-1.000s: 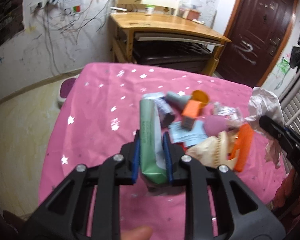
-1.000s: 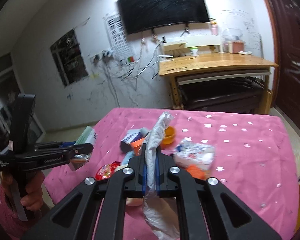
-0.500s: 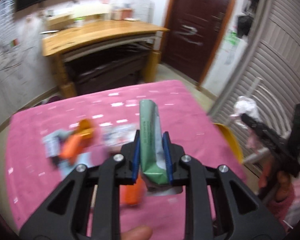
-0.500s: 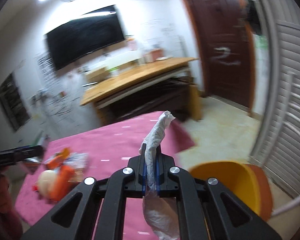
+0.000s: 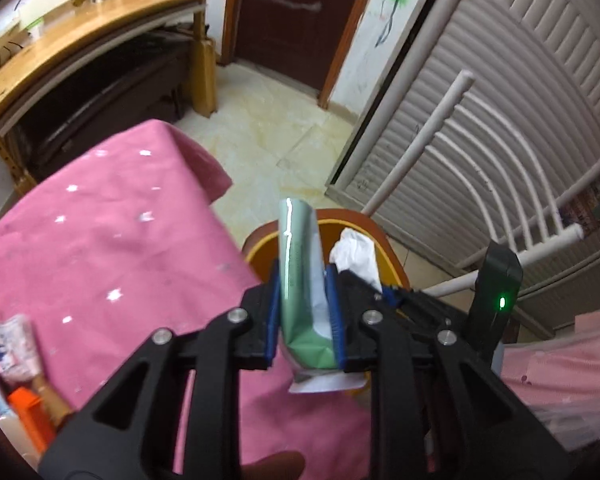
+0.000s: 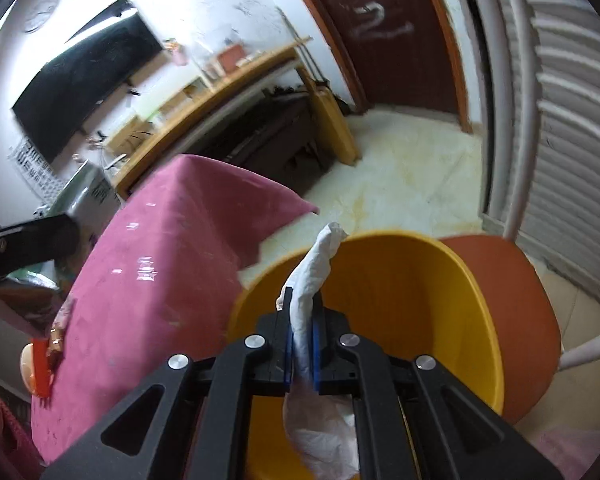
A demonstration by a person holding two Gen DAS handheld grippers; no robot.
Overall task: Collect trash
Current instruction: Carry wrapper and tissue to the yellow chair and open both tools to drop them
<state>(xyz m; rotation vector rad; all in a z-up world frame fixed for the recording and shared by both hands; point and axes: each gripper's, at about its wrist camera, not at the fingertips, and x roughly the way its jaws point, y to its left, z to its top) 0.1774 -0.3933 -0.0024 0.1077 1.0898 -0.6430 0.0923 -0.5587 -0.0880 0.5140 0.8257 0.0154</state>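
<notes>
Room: tiled floor and brown door ahead | pink table at my left | yellow bin under my right gripper, pinching white wrapper | left gripper clamps green tube beside bin

Bright, even indoor light from above. Glare streak along the green wrapper pinched in the claw. Blown-out white wall far beyond the claw. Motion blur on everything past the fingers; strong fisheye curving and dark corners.
</notes>
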